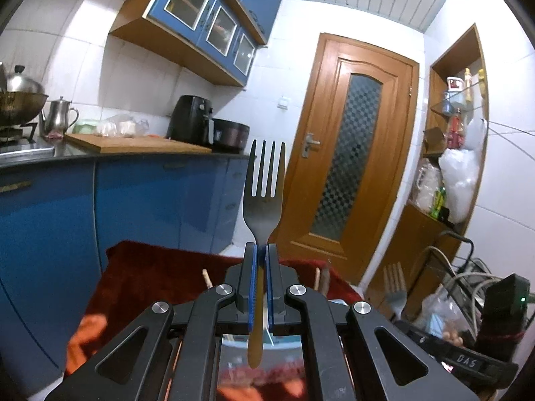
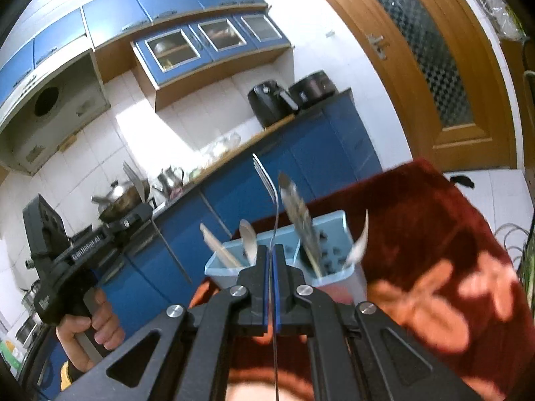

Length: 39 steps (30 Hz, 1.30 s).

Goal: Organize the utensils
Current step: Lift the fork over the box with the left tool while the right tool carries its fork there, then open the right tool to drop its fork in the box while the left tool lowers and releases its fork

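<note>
Fork (image 1: 264, 197) pinched at neck between pressed-together jaws of left gripper (image 1: 261, 250); tines up and ahead of jaw tips, yellowish handle trailing back behind pads. Second fork (image 2: 267, 183) clamped edge-on in right gripper (image 2: 271, 250), jaws shut tight on thin shank, head curving up past tips, handle running back under fingers. Both held clear above red cloth (image 2: 418, 234).

Light blue utensil holder (image 2: 334, 224) just ahead of and below right jaws, divided into compartments; already holding spoons, chopsticks, a patterned handle. Which compartment takes forks: cannot tell.

Handling guess: metal, stiff, light, smooth and likely slippery; liable to pivot in pads if gripped far from balance point. Best taken at neck or upper handle, flat faces against pads. Edge-on grip on right looks less secure, may twist. Not fragile, only clatter on drop. Left hand (image 2: 90, 327) wrapped round grip of left gripper.
</note>
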Motion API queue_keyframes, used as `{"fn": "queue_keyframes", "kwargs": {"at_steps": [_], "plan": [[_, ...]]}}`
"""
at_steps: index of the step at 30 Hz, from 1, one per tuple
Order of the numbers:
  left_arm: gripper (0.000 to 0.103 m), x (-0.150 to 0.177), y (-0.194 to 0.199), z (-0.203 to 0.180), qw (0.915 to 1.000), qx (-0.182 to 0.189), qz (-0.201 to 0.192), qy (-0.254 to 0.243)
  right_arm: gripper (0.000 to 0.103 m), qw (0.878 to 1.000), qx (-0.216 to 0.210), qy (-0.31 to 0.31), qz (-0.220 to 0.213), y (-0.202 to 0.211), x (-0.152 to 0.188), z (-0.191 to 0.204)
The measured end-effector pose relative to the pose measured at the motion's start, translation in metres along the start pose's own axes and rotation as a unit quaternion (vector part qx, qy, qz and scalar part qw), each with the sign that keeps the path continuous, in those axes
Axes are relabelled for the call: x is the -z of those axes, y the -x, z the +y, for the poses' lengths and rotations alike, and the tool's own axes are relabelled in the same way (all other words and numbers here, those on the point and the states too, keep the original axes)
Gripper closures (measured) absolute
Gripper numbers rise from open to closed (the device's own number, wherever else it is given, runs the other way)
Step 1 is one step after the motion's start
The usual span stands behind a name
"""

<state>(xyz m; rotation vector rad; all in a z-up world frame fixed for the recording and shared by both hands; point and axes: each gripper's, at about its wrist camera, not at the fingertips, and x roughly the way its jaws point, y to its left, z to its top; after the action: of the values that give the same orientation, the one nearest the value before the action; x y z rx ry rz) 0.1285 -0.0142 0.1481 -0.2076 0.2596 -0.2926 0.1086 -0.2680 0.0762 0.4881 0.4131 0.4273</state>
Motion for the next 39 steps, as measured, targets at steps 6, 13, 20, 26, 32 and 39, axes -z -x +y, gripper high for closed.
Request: {"fn": "queue_keyframes", "kwargs": {"at_steps": [6, 13, 20, 26, 32, 39], "plan": [[0.099, -0.003, -0.027, 0.001, 0.9998, -0.013, -0.012, -0.012, 0.100, 0.998, 0.020, 0.038, -0.054, -0.027, -0.030, 0.001], [0.099, 0.012, -0.053, 0.005, 0.9996, -0.021, -0.013, -0.017, 0.100, 0.990, 0.055, 0.090, -0.098, -0.071, -0.042, -0.001], [0.098, 0.034, -0.070, 0.013, 0.9997, -0.019, 0.014, -0.010, 0.100, 0.991, 0.057, 0.095, -0.081, -0.096, -0.027, -0.012], [0.098, 0.049, -0.073, 0.018, 0.9994, -0.018, 0.029, -0.005, 0.100, 0.990, 0.069, 0.103, -0.070, -0.095, -0.016, -0.016], [0.098, 0.052, -0.072, 0.019, 0.9994, -0.016, 0.031, 0.000, 0.101, 0.989, 0.073, 0.107, -0.071, -0.095, -0.018, -0.014], [0.098, 0.055, -0.073, 0.017, 0.9993, -0.009, 0.037, -0.004, 0.100, 0.991, 0.065, 0.096, -0.068, -0.087, -0.021, -0.010]]}}
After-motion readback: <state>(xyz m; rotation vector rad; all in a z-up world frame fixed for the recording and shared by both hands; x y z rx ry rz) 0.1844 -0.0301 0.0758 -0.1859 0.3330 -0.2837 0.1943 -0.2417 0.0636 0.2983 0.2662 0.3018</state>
